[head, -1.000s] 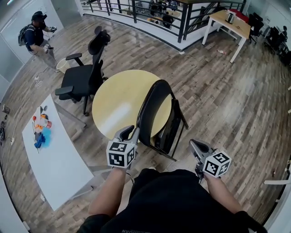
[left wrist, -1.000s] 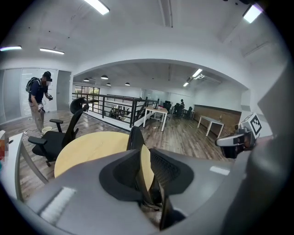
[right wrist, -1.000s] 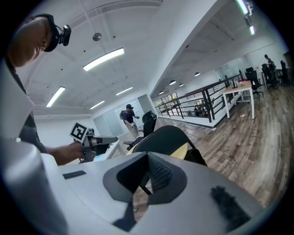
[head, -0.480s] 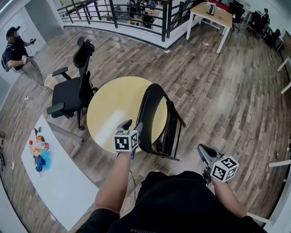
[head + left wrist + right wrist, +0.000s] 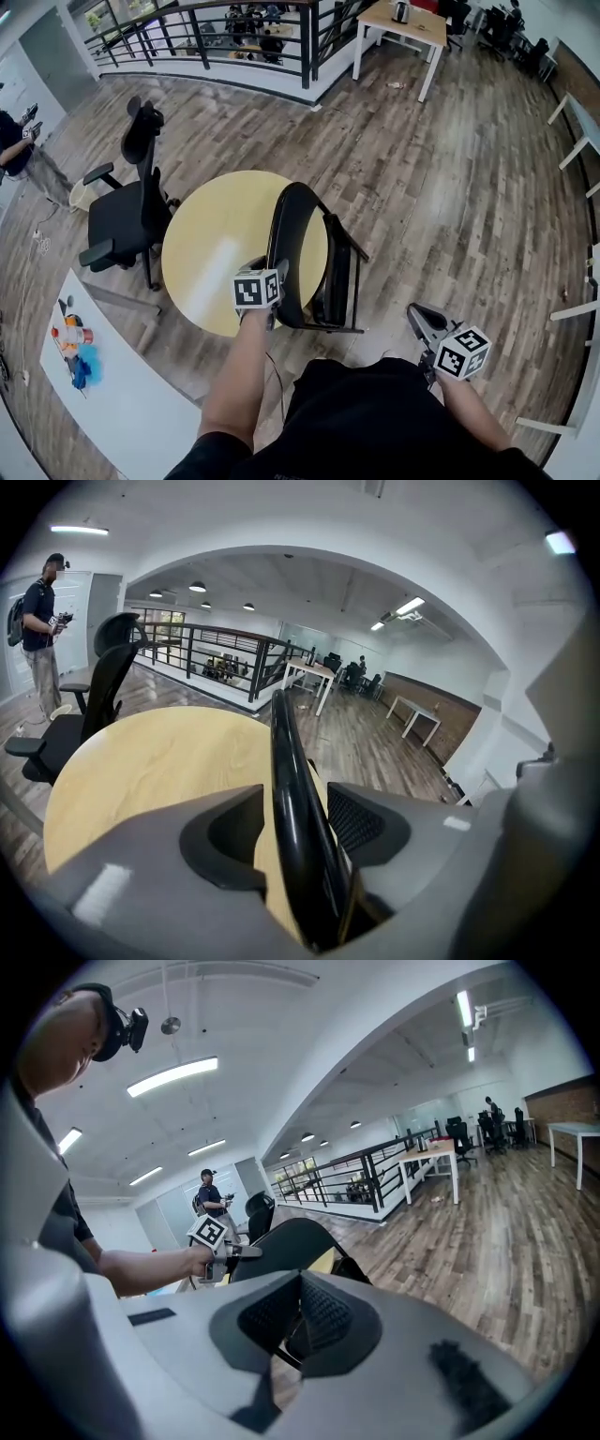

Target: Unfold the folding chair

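Note:
A black folding chair (image 5: 286,239) stands folded on the wood floor, leaning at the edge of a round yellow table (image 5: 211,248). My left gripper (image 5: 269,269) is at the curved top rim of the chair's backrest (image 5: 291,799). Its jaws have just been opening and now stand wide, with the rim running between the pads; the left pad is clear of it. My right gripper (image 5: 419,315) hangs to the right of the chair, near my body, shut and empty. In the right gripper view its pads (image 5: 323,1316) meet, with the chair (image 5: 281,1239) and the left gripper (image 5: 246,1252) beyond.
A black office chair (image 5: 127,211) stands left of the round table. A white table (image 5: 122,398) with small coloured things lies at the lower left. A railing (image 5: 234,37) and a wooden desk (image 5: 403,21) are at the back. A person (image 5: 14,141) stands far left.
My left gripper has moved forward and down onto the chair's backrest rim, and its jaws have spread apart. The right gripper has stayed shut and shifted only slightly.

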`<state>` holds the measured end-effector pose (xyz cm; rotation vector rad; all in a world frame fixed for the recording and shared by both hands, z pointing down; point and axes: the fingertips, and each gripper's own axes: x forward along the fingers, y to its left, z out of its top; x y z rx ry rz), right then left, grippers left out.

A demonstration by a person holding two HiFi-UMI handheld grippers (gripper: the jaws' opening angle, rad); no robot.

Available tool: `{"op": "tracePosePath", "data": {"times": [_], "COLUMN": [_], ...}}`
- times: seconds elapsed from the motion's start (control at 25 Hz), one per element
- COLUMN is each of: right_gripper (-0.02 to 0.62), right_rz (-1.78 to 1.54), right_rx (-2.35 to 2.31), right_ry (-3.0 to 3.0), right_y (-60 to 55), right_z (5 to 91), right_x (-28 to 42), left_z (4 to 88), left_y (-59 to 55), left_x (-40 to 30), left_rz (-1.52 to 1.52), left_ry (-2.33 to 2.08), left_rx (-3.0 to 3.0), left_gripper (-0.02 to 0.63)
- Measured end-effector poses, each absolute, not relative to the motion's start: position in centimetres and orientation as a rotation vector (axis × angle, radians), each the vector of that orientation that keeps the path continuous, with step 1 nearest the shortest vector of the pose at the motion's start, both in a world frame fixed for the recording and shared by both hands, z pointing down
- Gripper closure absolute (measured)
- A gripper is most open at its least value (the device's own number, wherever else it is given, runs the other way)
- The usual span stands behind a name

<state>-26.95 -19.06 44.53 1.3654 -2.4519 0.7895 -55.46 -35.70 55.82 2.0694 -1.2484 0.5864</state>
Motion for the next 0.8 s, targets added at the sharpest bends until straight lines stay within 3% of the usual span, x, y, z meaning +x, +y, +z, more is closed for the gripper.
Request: {"op": "tracePosePath", "data": {"times": [0.2, 0.8], "right_gripper": [0.6, 0.6], "right_rz": [0.795, 0.864], "right_rx": [1.398, 1.379], "right_ry": [-2.437, -2.461], "right_y": [-19.1, -17.7], "right_z": [44.5, 47.5], "right_x": [-26.1, -21.6], "left_z": [56.2, 55.5], "left_y": [-36.0, -34.8], "left_x": [-54.9, -52.6], "left_rz": [0.584, 0.676], "left_ry": [-1.242, -1.285], "left_rx": [2.029, 1.969], "left_gripper": [0.449, 0.463]}}
